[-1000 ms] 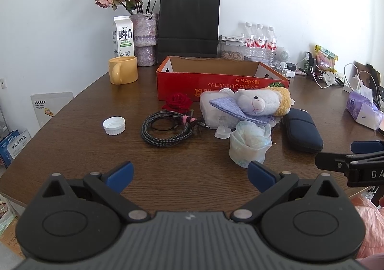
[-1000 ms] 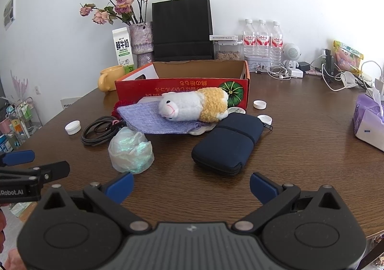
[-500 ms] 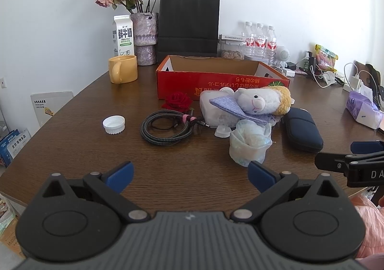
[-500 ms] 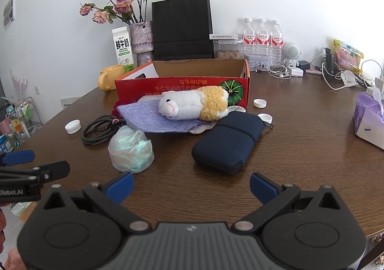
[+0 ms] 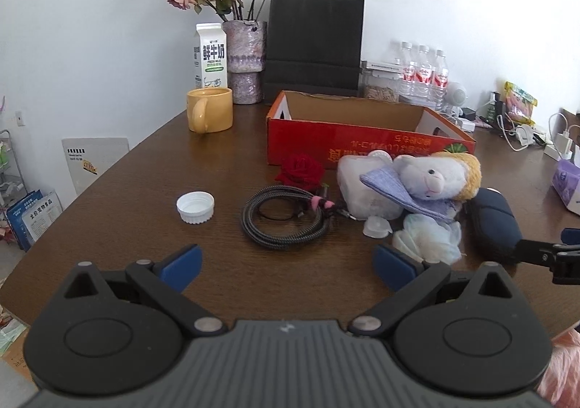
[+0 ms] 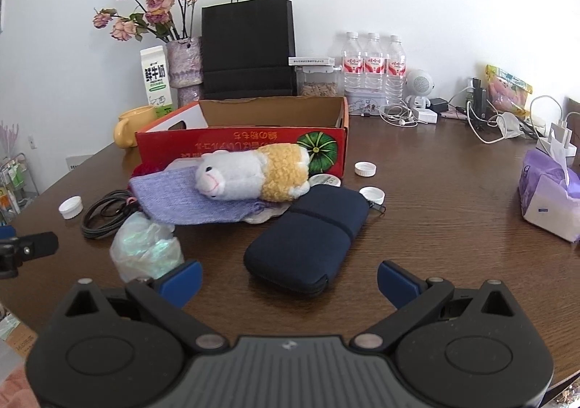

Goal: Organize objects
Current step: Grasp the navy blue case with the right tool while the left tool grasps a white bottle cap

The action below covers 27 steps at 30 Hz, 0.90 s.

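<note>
Two grippers, both spread wide and gripping nothing, poised above a dark wooden table [image 5: 119, 190]. Ahead of the left gripper [image 5: 286, 261]: one coiled braided cable [image 5: 286, 221], one ribbed white bottle cap [image 5: 195, 207], one red fabric rose [image 5: 301, 172]. Ahead of the right gripper [image 6: 288, 279]: one navy zip case [image 6: 308, 237], soft-sided and rounded; to its left, one crinkled translucent plastic bag [image 6: 146, 250]. Beyond, one fluffy white-and-yellow plush toy [image 6: 253, 172] lying on a knitted lavender cloth [image 6: 185, 199], against one open red cardboard box [image 6: 246, 143]. Two more white caps [image 6: 365, 169] right of the box. Behind: one yellow mug [image 5: 209, 114], one milk carton [image 5: 210, 54], three water bottles [image 6: 373, 62]. Closer to the clutter than a second ago, objects unmoved.
</note>
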Motion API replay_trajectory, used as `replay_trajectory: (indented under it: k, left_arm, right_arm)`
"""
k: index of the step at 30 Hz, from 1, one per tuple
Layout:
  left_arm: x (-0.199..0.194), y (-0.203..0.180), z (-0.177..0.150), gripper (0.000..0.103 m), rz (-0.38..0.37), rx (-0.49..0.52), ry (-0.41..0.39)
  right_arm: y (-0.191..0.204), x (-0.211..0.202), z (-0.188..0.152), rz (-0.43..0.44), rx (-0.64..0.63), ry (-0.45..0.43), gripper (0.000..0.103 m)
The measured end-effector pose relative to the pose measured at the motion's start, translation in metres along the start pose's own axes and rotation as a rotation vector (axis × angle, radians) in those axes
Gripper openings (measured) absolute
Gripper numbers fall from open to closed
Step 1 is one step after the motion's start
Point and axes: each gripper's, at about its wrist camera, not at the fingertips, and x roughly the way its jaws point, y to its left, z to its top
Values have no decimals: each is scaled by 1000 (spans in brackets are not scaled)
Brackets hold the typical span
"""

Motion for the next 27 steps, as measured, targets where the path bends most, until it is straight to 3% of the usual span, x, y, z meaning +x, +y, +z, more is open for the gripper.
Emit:
replay_trajectory:
  k: [12, 27]
  left_arm:
    - [50, 22, 23, 103, 57, -3, 29]
    - [99, 54, 30, 101, 137, -11, 76]
  right_arm:
    - [-5, 60, 30, -47, -10, 40, 103]
    - [-8, 105, 34, -80, 3, 113, 103]
